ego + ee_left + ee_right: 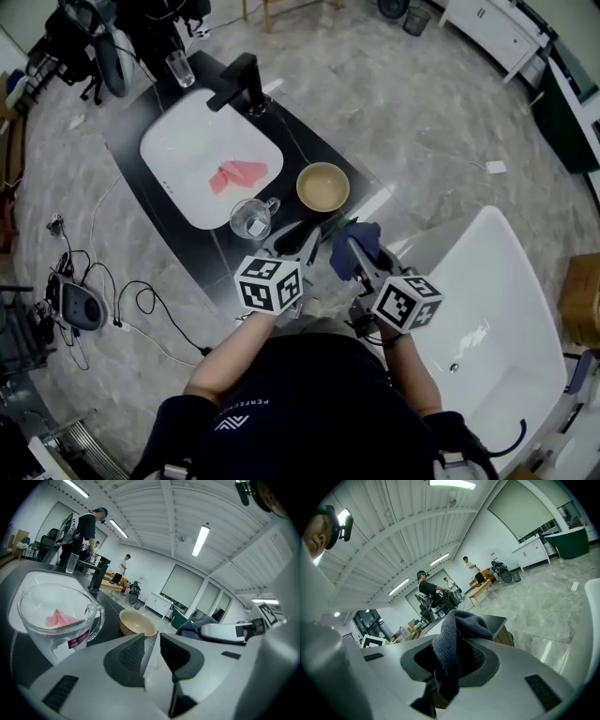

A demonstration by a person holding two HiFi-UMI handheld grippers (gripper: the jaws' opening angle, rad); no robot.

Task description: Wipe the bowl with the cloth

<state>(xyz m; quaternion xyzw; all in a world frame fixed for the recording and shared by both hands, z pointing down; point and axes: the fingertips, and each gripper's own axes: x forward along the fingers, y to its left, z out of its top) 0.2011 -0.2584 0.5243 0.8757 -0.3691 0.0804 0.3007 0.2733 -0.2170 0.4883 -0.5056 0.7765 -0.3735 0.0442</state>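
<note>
Beige round ceramic bowl [322, 186] waits unwiped on the black desk [302, 142], just beyond the right gripper [457, 658], whose fingers pinch the dark grey towelling cloth [459, 625]; the left gripper [152, 638], fingers partly open, holds nothing, so next the cloth probably goes into the bowl.

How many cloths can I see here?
2. A pink cloth lies in the white sink basin; a dark blue-grey towelling cloth is clamped in the right gripper. Others may be hidden.

bowl [322, 186] right of sink [178, 150] | jug [250, 219] before sink | rag [238, 174] in sink | faucet [239, 84] behind sink
</note>
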